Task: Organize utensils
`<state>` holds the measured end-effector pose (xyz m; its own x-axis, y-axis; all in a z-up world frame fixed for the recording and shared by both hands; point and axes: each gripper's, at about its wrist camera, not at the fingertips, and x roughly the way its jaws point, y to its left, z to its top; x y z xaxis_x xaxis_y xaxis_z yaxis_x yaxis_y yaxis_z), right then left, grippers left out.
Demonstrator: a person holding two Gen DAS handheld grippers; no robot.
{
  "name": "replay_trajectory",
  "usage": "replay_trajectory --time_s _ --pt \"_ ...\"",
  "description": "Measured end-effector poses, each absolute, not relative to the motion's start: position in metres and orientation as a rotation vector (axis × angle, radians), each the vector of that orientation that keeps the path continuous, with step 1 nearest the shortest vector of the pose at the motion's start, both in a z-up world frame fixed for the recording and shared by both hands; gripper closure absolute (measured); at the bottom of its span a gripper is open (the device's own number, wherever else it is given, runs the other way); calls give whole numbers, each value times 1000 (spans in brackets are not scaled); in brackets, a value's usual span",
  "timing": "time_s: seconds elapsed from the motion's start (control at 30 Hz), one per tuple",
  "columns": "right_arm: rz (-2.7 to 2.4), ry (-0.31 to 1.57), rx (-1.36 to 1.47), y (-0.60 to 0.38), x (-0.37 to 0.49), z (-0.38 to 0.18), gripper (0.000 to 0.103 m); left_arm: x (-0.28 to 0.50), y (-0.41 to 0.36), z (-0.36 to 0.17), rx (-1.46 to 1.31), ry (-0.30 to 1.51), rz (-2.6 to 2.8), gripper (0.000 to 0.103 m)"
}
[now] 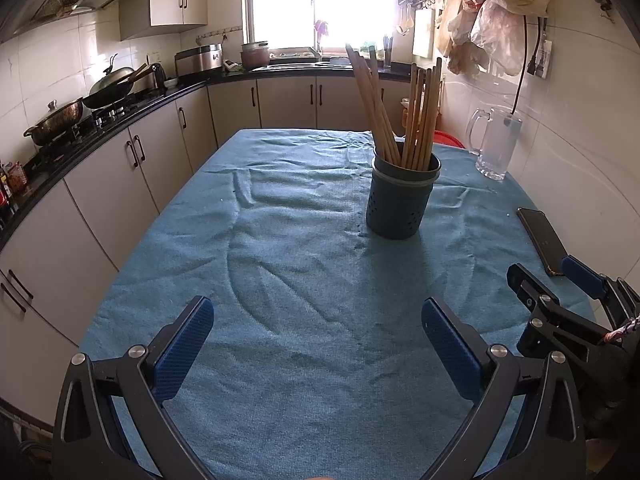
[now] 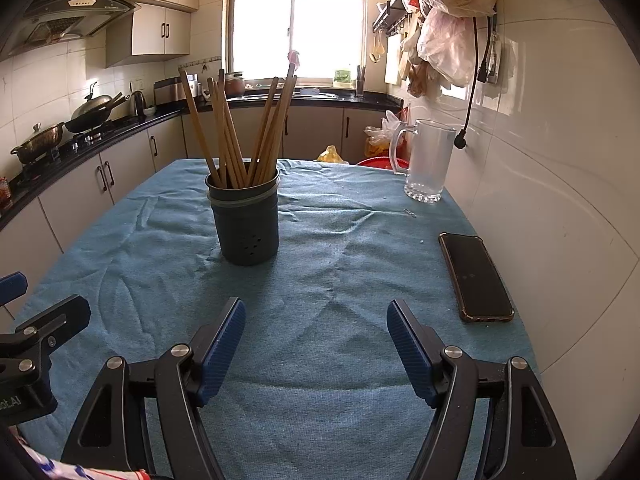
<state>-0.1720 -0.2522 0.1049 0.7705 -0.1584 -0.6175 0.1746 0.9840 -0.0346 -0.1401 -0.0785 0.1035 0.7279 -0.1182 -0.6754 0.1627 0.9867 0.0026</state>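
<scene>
Both tools, left tool (image 1: 318, 344) and right tool (image 2: 316, 344), stand spread and empty above the counter (image 2: 320, 360). Risk: the tall chopsticks (image 2: 240, 132) lean outward, so a careless reach could tip the holder (image 2: 246, 224)

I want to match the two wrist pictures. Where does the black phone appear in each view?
Left wrist: the phone lies at the right edge, beyond the right gripper.
Right wrist: the phone lies right of centre on the blue cloth.
Shared landmark: the chopstick holder.
</scene>
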Motion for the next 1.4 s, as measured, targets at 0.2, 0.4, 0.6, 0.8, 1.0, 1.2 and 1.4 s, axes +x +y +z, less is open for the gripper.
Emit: replay_trajectory --time_s 0.2,0.4,0.6,0.8,1.0,1.2,1.4 --pt "-178 669 24 -250 -172 104 25 -140 -79 104 63 740 -154 0" --pt "-176 673 19 -249 -170 102 25 -139 -77 101 58 747 -151 0" --pt "-175 673 18 -249 -170 102 25 -138 -76 99 52 757 -158 0" --pt "-173 676 14 -249 -169 99 25 -136 -75 98 45 762 -162 0" --pt "-172 679 11 -247 -168 97 25 -135 -73 98 40 766 -165 0" --pt "-170 680 11 -248 -168 97 24 -134 -71 96 40 777 -168 0" --pt "-171 679 13 -248 -168 97 24 -134 -70 95 40 779 -167 0"
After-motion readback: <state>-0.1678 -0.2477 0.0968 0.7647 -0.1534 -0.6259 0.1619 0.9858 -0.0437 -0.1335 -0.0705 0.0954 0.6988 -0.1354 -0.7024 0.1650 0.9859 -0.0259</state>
